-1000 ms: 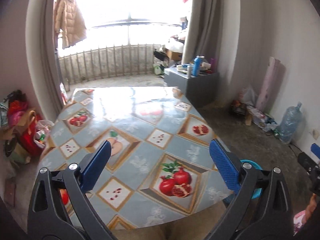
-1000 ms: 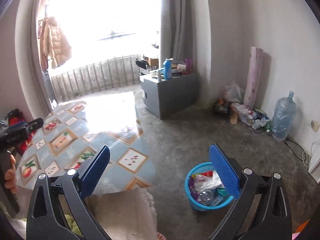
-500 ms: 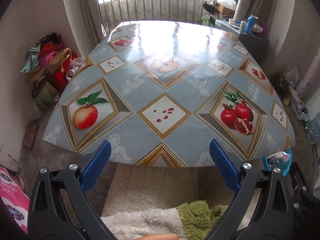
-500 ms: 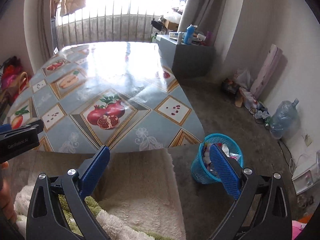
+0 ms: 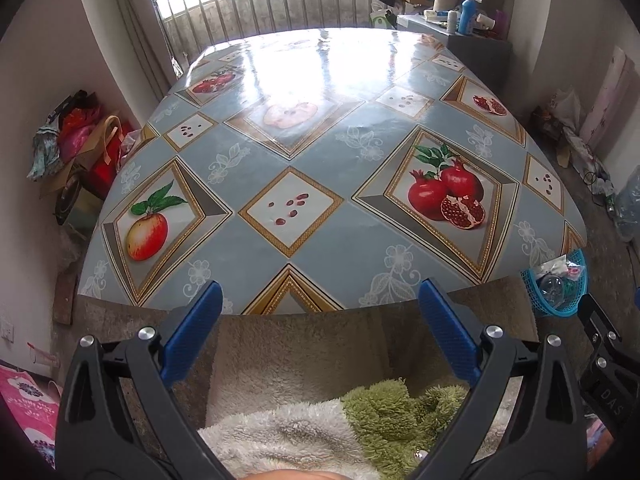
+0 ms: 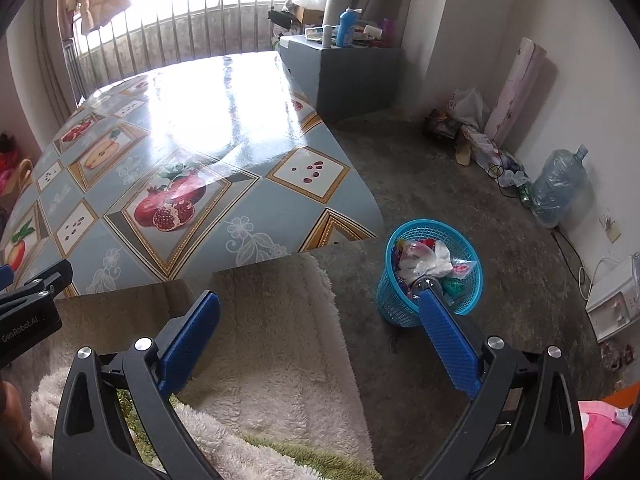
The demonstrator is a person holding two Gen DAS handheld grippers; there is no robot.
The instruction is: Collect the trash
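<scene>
Your left tool hangs wide apart and empty above the near edge of the desk, and your right tool is just as wide, gripping nothing. The trash sits lower right of centre in the right view, heaped in the blue basket on the floor just off the desk's corner. From the look of it — crumpled white plastic, bright wrappers, a clear rounded thing that may be a bottle — it is light, soft and slippery, so it should crush rather than break. Pinch a raised fold of the white plastic if you go for a piece; to move the lot, take the basket by its rim, which looks thin and springy.

Left to right around you: bags piled against the wall at the left edge, the glossy fruit-patterned desk with no litter I can see, the fluffy rug under both tools, the basket, then a big water jug by the right wall. The desk corner overhangs close to the basket — approach from the open floor side.
</scene>
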